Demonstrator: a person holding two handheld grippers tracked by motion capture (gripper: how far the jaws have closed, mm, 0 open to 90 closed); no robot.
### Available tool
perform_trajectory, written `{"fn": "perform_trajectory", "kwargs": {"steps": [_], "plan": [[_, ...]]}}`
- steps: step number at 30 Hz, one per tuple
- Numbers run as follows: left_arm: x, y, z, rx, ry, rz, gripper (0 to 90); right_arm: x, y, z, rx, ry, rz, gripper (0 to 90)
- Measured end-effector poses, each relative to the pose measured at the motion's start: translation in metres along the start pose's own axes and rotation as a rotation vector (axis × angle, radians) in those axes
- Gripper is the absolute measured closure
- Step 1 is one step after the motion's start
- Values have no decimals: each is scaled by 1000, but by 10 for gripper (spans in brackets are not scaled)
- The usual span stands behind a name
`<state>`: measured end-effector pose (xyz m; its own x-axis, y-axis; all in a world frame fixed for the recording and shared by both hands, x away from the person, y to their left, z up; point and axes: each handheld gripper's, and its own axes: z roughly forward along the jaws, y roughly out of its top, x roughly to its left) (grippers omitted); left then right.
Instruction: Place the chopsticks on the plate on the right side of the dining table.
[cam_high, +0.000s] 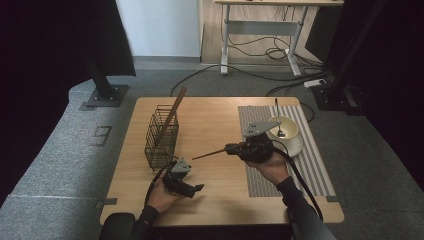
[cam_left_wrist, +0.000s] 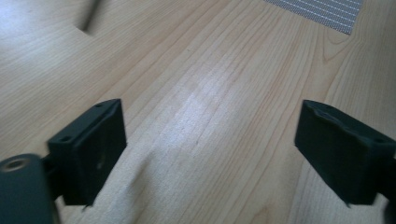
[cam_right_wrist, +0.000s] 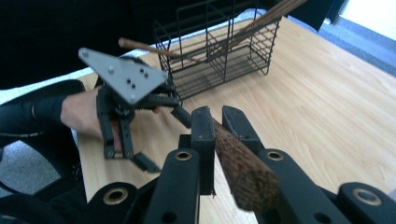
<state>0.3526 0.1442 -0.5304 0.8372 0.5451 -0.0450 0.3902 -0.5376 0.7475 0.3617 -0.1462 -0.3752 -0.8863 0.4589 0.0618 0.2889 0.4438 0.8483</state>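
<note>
Fingers of the right gripper (cam_right_wrist: 215, 122) pinch a dark wooden stick (cam_right_wrist: 236, 161), its tip toward the wire basket (cam_high: 161, 136) in the high view; left gripper (cam_left_wrist: 210, 154) fingers, spread, frame bare desk (cam_left_wrist: 210, 70).

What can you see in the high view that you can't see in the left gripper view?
The high view alone has the black wire basket holding a long brown wooden stick, the white bowl with a spoon, and the right gripper clamped on a dark wooden chopstick. The left gripper view alone gives a close look between the left gripper's two wide-open black jaws. Both share the light wooden table and the grey striped placemat.
</note>
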Motion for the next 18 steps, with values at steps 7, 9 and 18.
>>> {"fn": "perform_trajectory", "kwargs": {"steps": [7,9,18], "plan": [[-2,1,-1,-3,14,27,153,7,-18,4,16,18,-2,827],[-2,2,-1,-8,10,30,167,9,-22,6,19,28,1,827],[-6,4,0,-21,2,56,243,19,-38,17,39,58,-6,826]]}}
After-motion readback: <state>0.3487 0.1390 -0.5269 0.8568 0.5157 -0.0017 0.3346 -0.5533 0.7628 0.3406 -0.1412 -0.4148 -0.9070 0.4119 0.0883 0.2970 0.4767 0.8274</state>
